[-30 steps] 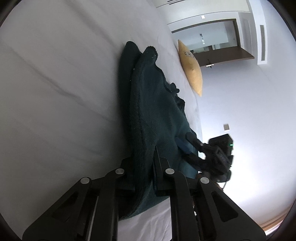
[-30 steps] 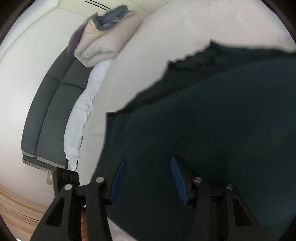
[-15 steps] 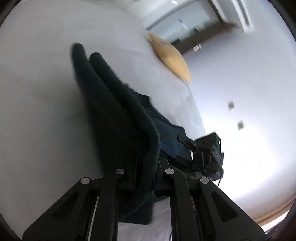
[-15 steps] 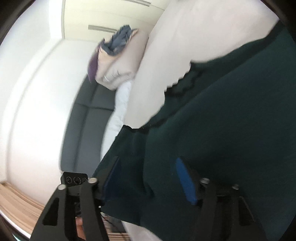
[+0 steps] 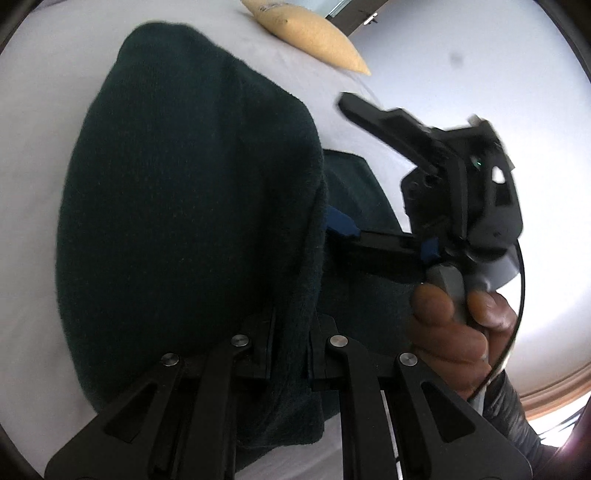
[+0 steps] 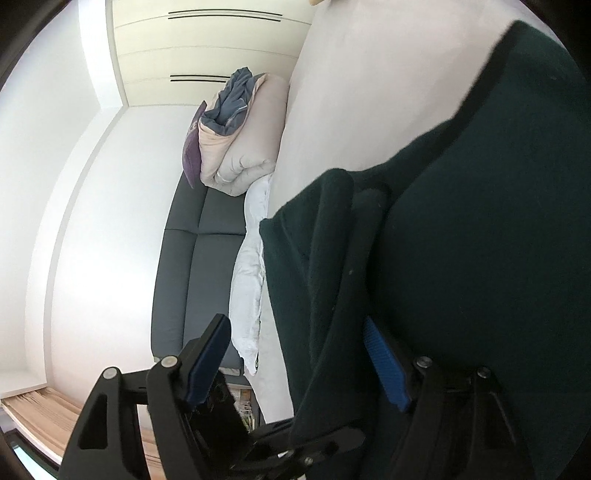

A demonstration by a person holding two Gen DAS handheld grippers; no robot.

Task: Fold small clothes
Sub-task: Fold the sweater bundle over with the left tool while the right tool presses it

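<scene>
While the fold hangs:
left gripper: pinching dark green garment edge, cloth draped over white bed
right gripper: jaws just been opening, spread; garment between them, unpinched

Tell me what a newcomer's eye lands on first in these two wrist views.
First, the dark green garment: it fills the middle of the left wrist view, pinched in the shut left gripper over the white bed. Next, the right gripper at the bottom of its own view: its blue-padded jaws have just been opening, with cloth hanging loose between them. Last, the yellow pillow at the top of the bed.
</scene>
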